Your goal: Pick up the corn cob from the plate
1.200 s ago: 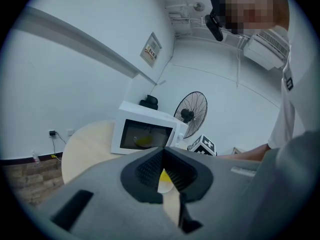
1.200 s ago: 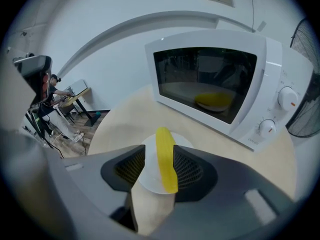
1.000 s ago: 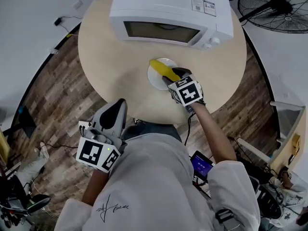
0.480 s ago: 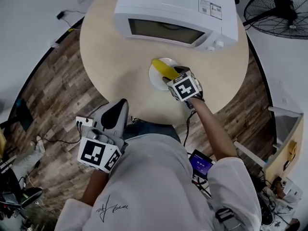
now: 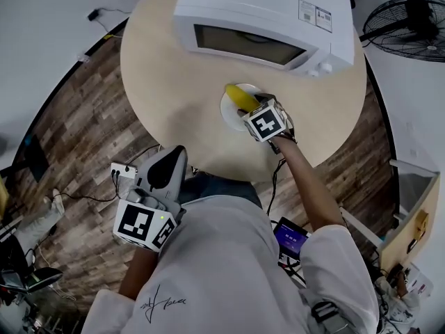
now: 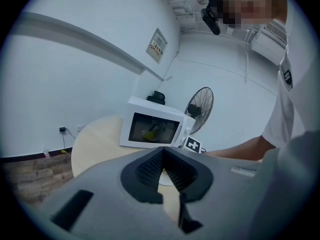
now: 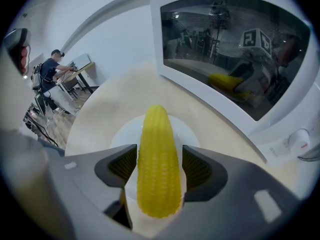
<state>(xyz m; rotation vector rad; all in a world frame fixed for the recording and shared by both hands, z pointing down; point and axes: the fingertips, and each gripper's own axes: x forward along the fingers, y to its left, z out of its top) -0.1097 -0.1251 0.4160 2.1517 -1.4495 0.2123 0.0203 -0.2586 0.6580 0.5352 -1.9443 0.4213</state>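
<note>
**You Are Getting Ready to Grab the Corn**

On the left, you are holding your left tool low, near your body and off the edge of the table. Its jaws are sitting closed together with nothing between them. It is not helping with this job right now.

In the middle of the round table, the white plate is sitting just in front of the microwave. The yellow corn cob is lying on that plate, with its thin end pointing away from you.

Just to the right of that, you are pointing your right tool steeply down at the plate. Its jaws have just been opening, and now they are standing wide apart. In the right gripper view, the corn cob is lying right between them, with one jaw on each side of its fat end. The jaws are not squeezing it yet.

Far off to the right, a fan is standing on the floor, well out of the way.

I think you are doing the reaching step, and it is almost over. Next, you are going to need to close the right tool gently on the corn cob, keeping it in the middle so it is not rolling away. Then you are going to need to lift it straight up off the plate.
</note>
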